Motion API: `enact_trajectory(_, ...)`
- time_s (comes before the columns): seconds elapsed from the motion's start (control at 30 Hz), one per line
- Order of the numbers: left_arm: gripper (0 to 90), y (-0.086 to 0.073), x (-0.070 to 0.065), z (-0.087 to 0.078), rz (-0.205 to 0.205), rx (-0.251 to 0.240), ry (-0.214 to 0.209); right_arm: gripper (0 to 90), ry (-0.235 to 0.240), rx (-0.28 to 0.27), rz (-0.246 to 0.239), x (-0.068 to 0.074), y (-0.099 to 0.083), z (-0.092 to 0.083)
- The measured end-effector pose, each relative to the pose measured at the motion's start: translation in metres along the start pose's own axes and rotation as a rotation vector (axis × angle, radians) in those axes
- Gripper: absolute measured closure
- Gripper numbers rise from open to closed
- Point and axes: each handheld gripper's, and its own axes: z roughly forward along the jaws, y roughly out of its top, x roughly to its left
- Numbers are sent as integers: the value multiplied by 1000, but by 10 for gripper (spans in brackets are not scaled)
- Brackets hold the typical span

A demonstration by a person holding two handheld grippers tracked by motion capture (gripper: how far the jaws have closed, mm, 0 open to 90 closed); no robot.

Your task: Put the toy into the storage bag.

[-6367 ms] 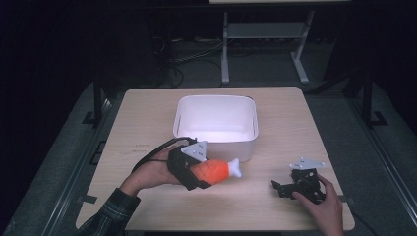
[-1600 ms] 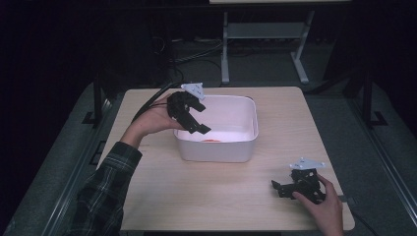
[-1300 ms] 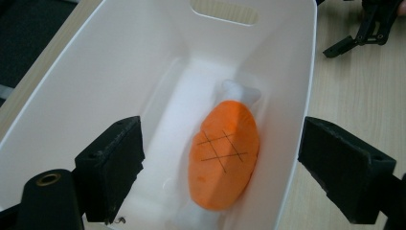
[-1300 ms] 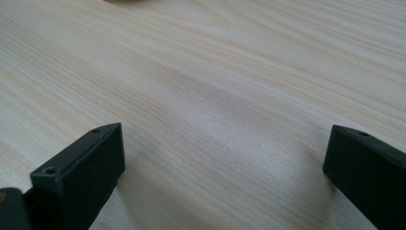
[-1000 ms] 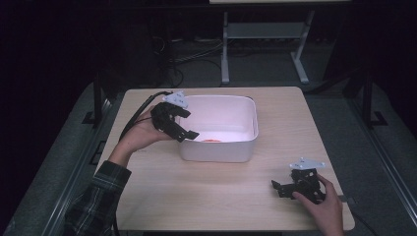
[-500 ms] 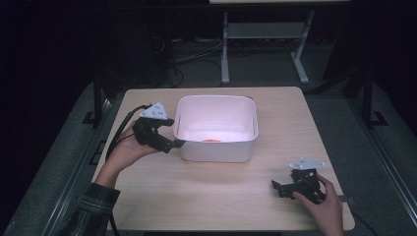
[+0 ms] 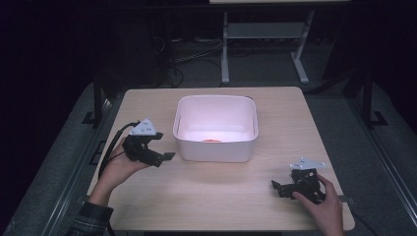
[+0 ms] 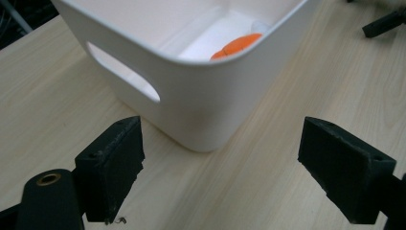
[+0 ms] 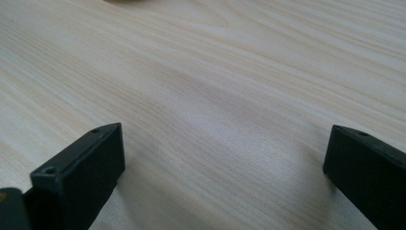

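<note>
Black jaws of the left gripper [image 8: 225, 177] are seen spread wide apart with nothing between them, aimed at the rounded near corner of the white bin [image 8: 201, 96]. In the high view this left gripper [image 7: 156, 157] is held above the table just off the bin's wall at nine o'clock, apart from it. The right gripper [image 7: 282, 188] is rested low near the table edge at about five o'clock from the bin, well apart from it; in its own view the right gripper's jaws are likewise seen parted and empty over bare wood grain.

An orange object [image 8: 237, 45] is seen lying on the floor of the bin, close to the near wall; in the high view only a sliver of it [image 7: 212, 140] is seen above the rim. Its exact kind cannot be told from what is visible.

As a judgement, the placing of the orange object into the bin appears done, since it lies inside and is gripped by neither tool. Nothing else that might be loaded is seen on the wooden table [image 7: 216, 206], so little or nothing seems to be left beyond the left gripper being brought to rest.

No brand, label or writing can be read on the bin, the grippers or the table.
</note>
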Motion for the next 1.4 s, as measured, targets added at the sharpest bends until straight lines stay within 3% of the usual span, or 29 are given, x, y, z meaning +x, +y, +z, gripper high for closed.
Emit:
enact_trajectory(0.8, 148, -69, -18, 2, -104, -42, 92, 0, -1, 0, -3, 0, 0, 0)
enact_trajectory(1.4, 142, -104, -37, 6, -119, -17, 142, 0, -1, 0, -2, 0, 0, 0)
